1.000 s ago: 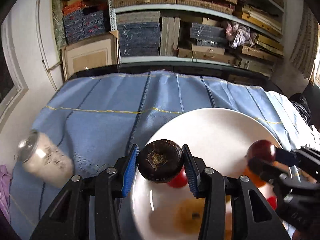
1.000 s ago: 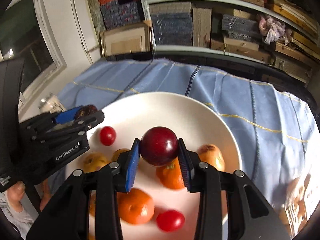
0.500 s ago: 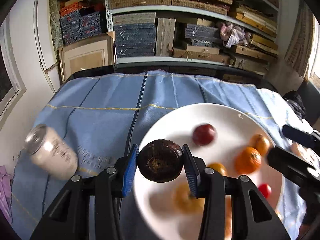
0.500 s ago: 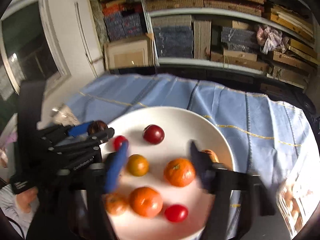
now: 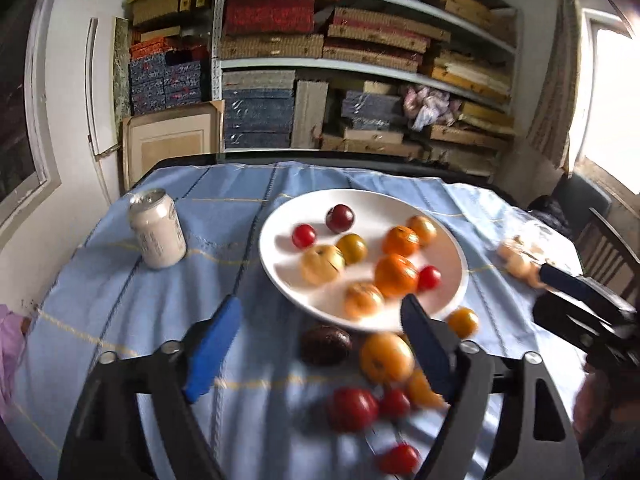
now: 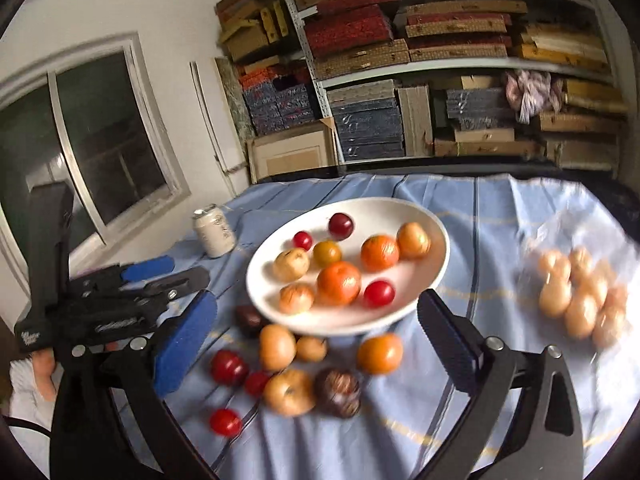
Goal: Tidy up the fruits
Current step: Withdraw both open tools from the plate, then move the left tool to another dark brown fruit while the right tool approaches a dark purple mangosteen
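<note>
Jaws of my left gripper (image 5: 320,344) and right gripper (image 6: 316,336) have just been opening, empty. Ahead, loose fruit (image 6: 288,392) below the plate (image 6: 436,276): round, light, bruisable, rolls. I'd pinch across its middle.

Room as I see it: white walls (image 6: 160,12), dark window (image 6: 100,152) left, metal shelves (image 5: 360,68) crammed with boxes, blue-clothed worktop (image 5: 120,280).

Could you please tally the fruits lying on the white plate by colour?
Dark red fruit: 1
Bright red fruits: 2
Orange fruits: 2
Yellow-tan fruits: 3
Greenish-yellow fruit: 1
Total on the plate: 9
</note>
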Tool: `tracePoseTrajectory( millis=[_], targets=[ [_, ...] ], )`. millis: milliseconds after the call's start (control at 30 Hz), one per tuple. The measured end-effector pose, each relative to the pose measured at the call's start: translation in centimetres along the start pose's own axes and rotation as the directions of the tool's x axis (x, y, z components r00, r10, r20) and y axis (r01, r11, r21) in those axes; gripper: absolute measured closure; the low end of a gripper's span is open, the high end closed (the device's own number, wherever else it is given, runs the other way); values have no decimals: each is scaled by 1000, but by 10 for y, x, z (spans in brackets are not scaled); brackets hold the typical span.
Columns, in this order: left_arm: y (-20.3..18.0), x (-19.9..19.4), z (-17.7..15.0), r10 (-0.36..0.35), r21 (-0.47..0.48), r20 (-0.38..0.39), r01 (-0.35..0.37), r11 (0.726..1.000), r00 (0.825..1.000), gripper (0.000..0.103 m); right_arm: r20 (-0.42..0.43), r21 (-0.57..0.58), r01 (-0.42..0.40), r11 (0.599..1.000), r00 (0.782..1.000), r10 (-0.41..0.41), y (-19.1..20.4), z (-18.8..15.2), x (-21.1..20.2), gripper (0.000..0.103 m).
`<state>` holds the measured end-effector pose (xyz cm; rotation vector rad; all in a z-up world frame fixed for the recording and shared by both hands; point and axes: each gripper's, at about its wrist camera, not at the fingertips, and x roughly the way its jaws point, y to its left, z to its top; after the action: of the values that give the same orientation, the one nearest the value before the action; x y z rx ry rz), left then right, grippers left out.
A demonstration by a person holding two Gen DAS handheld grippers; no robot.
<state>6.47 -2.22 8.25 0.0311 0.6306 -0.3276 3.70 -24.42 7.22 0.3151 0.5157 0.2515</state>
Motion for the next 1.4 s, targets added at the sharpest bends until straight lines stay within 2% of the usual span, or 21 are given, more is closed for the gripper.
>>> tracePoseTrajectory(
  millis=[67, 167, 267, 300, 367, 500, 600, 700, 800, 833, 900, 967, 1033, 1267, 1400],
  targets=[
    [-1, -10, -8, -8, 0, 14, 8, 1000, 1000, 19, 11, 28, -4, 1000, 1000, 3, -5, -7, -5, 5],
    [5, -12, -15, 17, -11, 29, -17, 1000, 999, 18, -5, 86, -7, 996, 1000, 7, -20, -10, -4, 5],
    [26, 14, -14, 53, -64, -35, -55, 996, 998, 20, -29, 131, -10, 991, 999, 14, -30, -11, 1, 5],
    [34, 28, -14, 26, -96, -90, -34, 995, 996, 21, -36, 130, -5, 991, 999, 10, -31, -12, 1, 5],
    [38, 50, -14, -24, -106, -166, 6, 994, 986, 30, -40, 119, 7, 993, 999, -2, -31, -11, 2, 5],
    [26, 61, -20, 1, -41, -185, -8, 999, 983, 30, -41, 117, 14, 993, 999, -9, -31, -9, 3, 5],
    [24, 72, -22, 24, -27, -203, -30, 999, 979, 30, -47, 121, 17, 993, 999, -12, -31, -9, 5, 5],
    [23, 82, -23, -29, -33, -214, 23, 999, 976, 30, -53, 121, 19, 992, 999, -12, -30, -8, 5, 5],
    [9, 87, -25, -19, 50, -209, 30, 998, 978, 42, -59, 121, 25, 992, 998, -17, -31, -8, 6, 5],
    [6, 89, -27, -11, 67, -215, 26, 997, 976, 50, -61, 125, 24, 992, 998, -17, -32, -7, 6, 5],
    [5, 95, -31, -18, 67, -238, 35, 997, 971, 55, -67, 129, 20, 991, 998, -12, -32, -8, 8, 5],
    [9, 98, -32, -35, 45, -242, 47, 998, 970, 72, -71, 121, 20, 992, 997, -11, -31, -8, 8, 5],
    [11, 99, -32, -49, 32, -239, 59, 998, 970, 72, -80, 100, 24, 995, 997, -16, -27, -9, 9, 5],
    [7, 100, -33, -30, 63, -227, 45, 997, 973, 74, -103, 63, 40, 997, 994, -33, -22, -13, 14, 5],
    [12, 94, -33, -33, 37, -219, 42, 998, 975, 74, -173, -41, 86, 995, 981, -92, -13, -19, 22, 5]
  ],
)
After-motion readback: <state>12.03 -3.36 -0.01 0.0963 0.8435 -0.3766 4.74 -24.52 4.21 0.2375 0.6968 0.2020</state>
